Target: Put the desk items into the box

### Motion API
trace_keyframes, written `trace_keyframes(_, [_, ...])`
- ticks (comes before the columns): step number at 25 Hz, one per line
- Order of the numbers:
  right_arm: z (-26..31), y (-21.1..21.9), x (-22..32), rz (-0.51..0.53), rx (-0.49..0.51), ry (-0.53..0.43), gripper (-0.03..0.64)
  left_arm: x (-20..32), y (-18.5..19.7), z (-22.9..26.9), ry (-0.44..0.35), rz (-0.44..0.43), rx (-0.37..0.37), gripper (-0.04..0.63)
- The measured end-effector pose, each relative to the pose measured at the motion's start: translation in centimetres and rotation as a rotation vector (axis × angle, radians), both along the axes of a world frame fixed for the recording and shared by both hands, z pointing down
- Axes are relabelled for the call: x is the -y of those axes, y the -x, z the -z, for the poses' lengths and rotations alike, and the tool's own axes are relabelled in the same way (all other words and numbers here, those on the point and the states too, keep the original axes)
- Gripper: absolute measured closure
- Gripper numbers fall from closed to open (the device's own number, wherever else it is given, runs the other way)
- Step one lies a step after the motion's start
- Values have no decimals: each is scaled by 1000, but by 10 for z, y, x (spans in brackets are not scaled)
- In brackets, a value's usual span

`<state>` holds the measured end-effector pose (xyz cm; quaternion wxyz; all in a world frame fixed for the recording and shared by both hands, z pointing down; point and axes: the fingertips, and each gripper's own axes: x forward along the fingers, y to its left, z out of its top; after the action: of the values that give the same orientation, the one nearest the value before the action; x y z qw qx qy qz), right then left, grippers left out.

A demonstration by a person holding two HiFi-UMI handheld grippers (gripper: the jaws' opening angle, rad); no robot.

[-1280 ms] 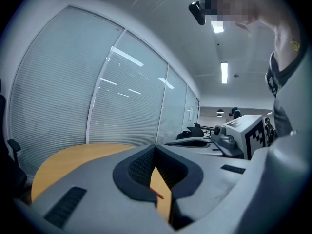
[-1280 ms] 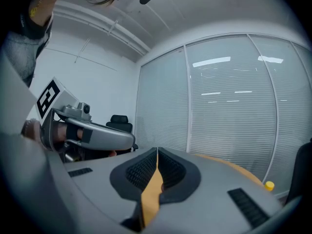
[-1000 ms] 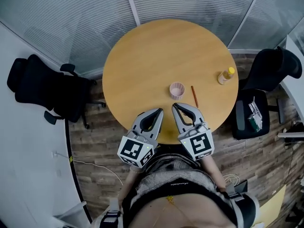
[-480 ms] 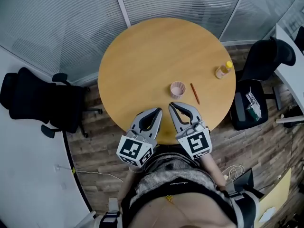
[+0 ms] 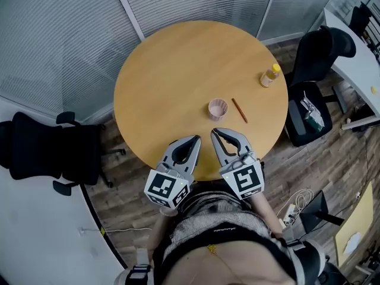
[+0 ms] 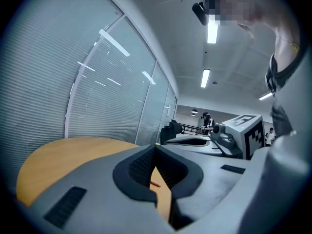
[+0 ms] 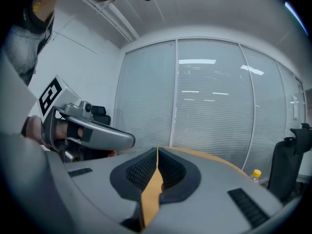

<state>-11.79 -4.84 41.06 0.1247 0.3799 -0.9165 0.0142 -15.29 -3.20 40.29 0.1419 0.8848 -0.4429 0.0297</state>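
A round wooden table (image 5: 178, 64) holds a small pink cup (image 5: 218, 108), a reddish pencil (image 5: 239, 110) just right of it, and a small yellow-capped bottle (image 5: 269, 75) near the right rim. Both grippers hover side by side over the table's near edge. My left gripper (image 5: 196, 139) has its tips touching and nothing between them; the pencil (image 6: 155, 184) shows through its jaw hollow. My right gripper (image 5: 215, 133) is shut too and empty, a little short of the cup; the bottle (image 7: 255, 175) shows at its right. No box is in view.
Black office chairs stand at the left (image 5: 47, 150) and right (image 5: 314, 58) of the table, the right one beside a seat holding papers (image 5: 313, 114). A white desk (image 5: 356, 70) is at far right. Glass walls with blinds curve behind the table. Cables lie on the wood floor.
The head view has swung, so the table and chairs sit further left in the frame. Both grippers stay side by side at the near edge, still shut.
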Motion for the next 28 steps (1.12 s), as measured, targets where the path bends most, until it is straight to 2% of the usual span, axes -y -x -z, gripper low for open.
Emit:
trace_keyframes(7, [1, -15, 12, 14, -8, 0, 594, 10, -13, -3, 9, 25, -10, 597])
trace_keyframes(19, [8, -70, 51, 109, -19, -10, 594, 45, -67, 4, 6, 127, -11, 597])
trace_keyframes(28, [11, -85, 63, 153, -6, -21, 594, 53, -82, 6, -6, 176, -6, 597])
